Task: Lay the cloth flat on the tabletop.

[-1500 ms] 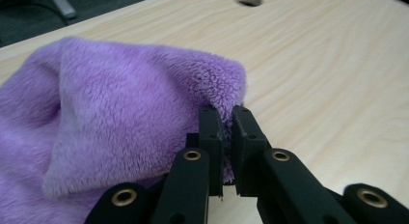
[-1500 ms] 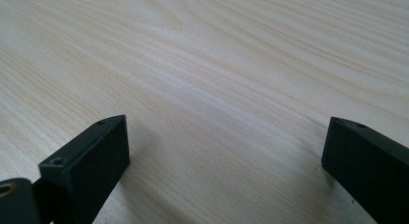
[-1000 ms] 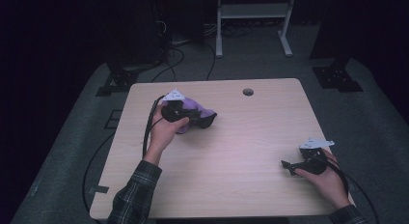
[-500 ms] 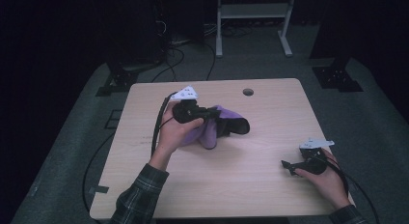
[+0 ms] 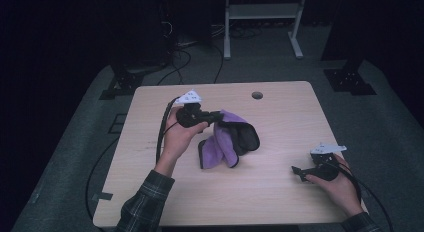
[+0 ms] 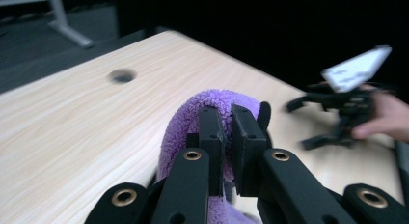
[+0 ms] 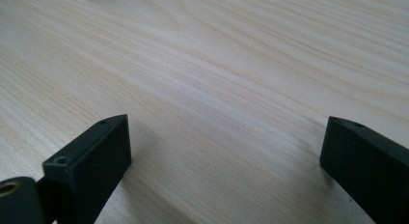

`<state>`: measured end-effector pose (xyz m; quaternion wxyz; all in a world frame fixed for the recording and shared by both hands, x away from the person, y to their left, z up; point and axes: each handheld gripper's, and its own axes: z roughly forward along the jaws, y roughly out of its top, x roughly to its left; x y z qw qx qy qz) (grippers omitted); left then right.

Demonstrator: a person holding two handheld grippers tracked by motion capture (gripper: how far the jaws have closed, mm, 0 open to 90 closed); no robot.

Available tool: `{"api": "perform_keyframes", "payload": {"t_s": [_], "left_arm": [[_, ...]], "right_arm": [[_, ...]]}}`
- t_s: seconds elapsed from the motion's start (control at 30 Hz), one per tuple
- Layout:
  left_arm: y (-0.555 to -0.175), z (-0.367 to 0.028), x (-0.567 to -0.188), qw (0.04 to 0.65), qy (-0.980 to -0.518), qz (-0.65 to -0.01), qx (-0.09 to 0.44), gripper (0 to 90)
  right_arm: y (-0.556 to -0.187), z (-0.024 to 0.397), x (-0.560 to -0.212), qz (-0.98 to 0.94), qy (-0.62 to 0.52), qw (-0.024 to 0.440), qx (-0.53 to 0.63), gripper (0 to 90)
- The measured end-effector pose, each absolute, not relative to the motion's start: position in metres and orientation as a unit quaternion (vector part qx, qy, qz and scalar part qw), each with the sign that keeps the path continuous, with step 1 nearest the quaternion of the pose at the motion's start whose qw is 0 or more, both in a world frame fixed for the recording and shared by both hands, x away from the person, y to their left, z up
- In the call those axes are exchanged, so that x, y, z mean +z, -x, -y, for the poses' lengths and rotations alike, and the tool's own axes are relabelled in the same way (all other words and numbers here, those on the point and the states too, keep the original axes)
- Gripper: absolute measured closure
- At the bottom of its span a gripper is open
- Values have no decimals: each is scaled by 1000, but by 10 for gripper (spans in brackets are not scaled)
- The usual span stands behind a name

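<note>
Left of centre in the high view, we see the left gripper (image 5: 218,115) held by the person's left hand (image 5: 179,137), with its jaws pointing toward the right of the frame. Its jaws are pressed together on a fold of the fluffy purple cloth with a dark grey underside (image 5: 231,139). We confirm this in the left gripper view, where the two black jaws of the left gripper (image 6: 226,132) stand almost touching, with purple pile (image 6: 193,122) bulging above and to the left of them and a strip of cloth caught between the pads.

From the pinched edge, the cloth hangs down and to the right in the high view. Its lower folds lie on the light wooden table top (image 5: 280,202) near the middle of the frame, and the dark underside turns outward along its right edge.

At the lower right of the high view, we see the right gripper (image 5: 299,172) in the person's right hand (image 5: 340,184), low over the table and well apart from the cloth, with its jaws pointing toward the left of the frame. In the right gripper view its jaws stand wide apart, one at the lower left and one at the lower right of the frame, with bare wood grain (image 7: 217,89) between them and nothing held.

A round cable hole (image 5: 257,95) sits in the table near its far edge, above the cloth in the high view. It appears again at the upper left of the left gripper view (image 6: 121,76).
</note>
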<state>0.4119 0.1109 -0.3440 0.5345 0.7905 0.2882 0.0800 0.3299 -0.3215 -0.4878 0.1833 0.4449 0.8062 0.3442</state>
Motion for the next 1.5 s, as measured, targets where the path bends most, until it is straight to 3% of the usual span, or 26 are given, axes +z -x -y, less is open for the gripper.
{"api": "perform_keyframes", "payload": {"t_s": [0.3, 0.57, 0.73, 1.33, 1.5], "left_arm": [[-442, -142, -380, 494, -782, -363, 112, 815], [-439, -156, -390, 472, -780, -385, 141, 573], [-424, -152, -386, 468, -787, -374, 149, 469], [-381, -92, -413, 458, -829, -312, 77, 405], [-378, -71, -422, 446, -838, -303, 85, 375]], "right_arm": [[-330, 322, -488, -807, -444, 184, 344, 32], [-330, 322, -488, -807, -444, 183, 344, 32], [-330, 322, -488, -807, -445, 183, 344, 32], [-329, 322, -488, -806, -445, 183, 344, 32], [-329, 322, -488, -806, -445, 183, 344, 32]]}}
